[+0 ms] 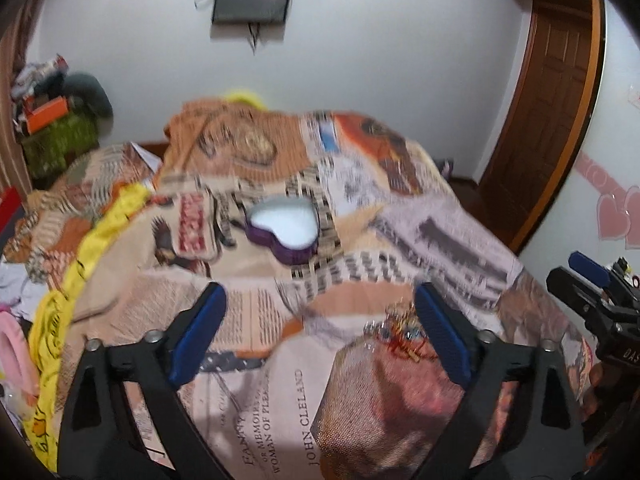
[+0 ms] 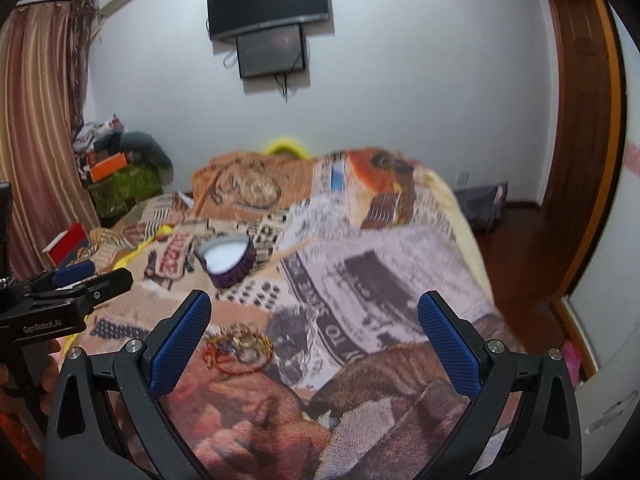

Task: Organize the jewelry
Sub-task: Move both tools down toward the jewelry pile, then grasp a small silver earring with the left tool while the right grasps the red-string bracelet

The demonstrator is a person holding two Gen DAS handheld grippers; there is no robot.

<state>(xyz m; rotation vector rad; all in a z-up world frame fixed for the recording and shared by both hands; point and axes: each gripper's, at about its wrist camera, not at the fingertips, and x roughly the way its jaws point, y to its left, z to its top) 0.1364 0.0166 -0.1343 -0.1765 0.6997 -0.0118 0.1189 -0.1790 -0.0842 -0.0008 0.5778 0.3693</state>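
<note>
The jewelry lies in a small tangled heap of gold chain, red cord and pale beads on the printed bedspread, near the front edge of the bed. Farther back on the same cover sits a heart-shaped purple box, open, with a white lining and nothing visible inside it; it is well apart from the heap. The left gripper hovers over the cover with its fingers spread wide, the heap just inside its right finger. The right gripper is likewise wide apart and holds nothing, with the heap close to its left finger. I judge the step to be the first pickup. The next move calls for lowering one gripper squarely over the tangle and closing on a single strand, since loose chains snag together.
</note>
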